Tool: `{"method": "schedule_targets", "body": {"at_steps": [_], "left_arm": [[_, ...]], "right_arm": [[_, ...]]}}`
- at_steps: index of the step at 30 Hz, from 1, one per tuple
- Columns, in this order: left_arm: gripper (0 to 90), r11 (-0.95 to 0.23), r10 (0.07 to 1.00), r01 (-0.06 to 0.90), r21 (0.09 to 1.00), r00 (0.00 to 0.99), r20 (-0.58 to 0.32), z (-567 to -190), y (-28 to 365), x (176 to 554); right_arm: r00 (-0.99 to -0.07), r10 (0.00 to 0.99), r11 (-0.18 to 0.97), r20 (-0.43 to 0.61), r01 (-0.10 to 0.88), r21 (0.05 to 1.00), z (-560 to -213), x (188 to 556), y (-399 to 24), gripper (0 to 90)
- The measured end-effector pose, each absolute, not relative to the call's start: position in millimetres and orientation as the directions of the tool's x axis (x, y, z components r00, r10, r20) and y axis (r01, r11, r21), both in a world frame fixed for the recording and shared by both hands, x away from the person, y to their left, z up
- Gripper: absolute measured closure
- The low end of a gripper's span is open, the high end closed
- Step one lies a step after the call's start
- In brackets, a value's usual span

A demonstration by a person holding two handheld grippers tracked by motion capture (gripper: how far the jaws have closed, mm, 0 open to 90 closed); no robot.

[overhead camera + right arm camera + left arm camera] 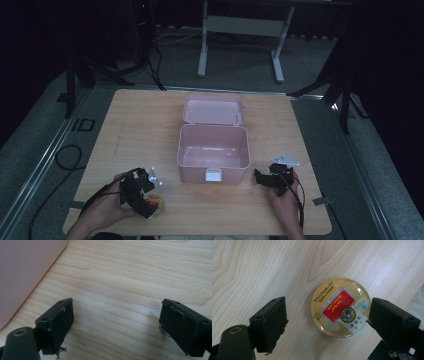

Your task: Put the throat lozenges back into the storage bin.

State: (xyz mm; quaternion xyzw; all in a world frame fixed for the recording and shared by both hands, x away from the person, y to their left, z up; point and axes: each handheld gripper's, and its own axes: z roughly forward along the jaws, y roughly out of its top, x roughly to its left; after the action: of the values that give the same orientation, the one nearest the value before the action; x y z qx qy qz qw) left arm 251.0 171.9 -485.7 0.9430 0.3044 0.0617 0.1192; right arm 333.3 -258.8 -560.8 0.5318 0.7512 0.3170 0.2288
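Tin (340, 307): round, gold, red label, flat on the table (249, 270) between the left gripper's (327, 323) spread jaws. One jaw sits at its rim; the other stands well off.

Risk: closing from this offset may push the low, smooth tin sideways or let it slip out.

Right gripper (116, 326): jaws apart, empty, beside the box (22, 272).

The high view shows the pink box (214, 150) open, lid back, between both grippers; the left gripper view alone gives the tin's label.

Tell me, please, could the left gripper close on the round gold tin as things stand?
Probably yes: the left gripper is open, the round gold tin lies flat on the table between its jaws, near one of them, and nothing blocks the way.
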Motion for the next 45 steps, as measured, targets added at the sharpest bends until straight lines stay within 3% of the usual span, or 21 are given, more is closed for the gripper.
{"method": "schedule_targets", "body": {"at_steps": [45], "left_arm": [[17.6,-0.835,0.536,0.526,0.161,0.844,0.024,-518,157,249]], "right_arm": [[-0.329,0.944,0.233,-0.006,0.654,0.720,-561,333,-259,12.2]]}}
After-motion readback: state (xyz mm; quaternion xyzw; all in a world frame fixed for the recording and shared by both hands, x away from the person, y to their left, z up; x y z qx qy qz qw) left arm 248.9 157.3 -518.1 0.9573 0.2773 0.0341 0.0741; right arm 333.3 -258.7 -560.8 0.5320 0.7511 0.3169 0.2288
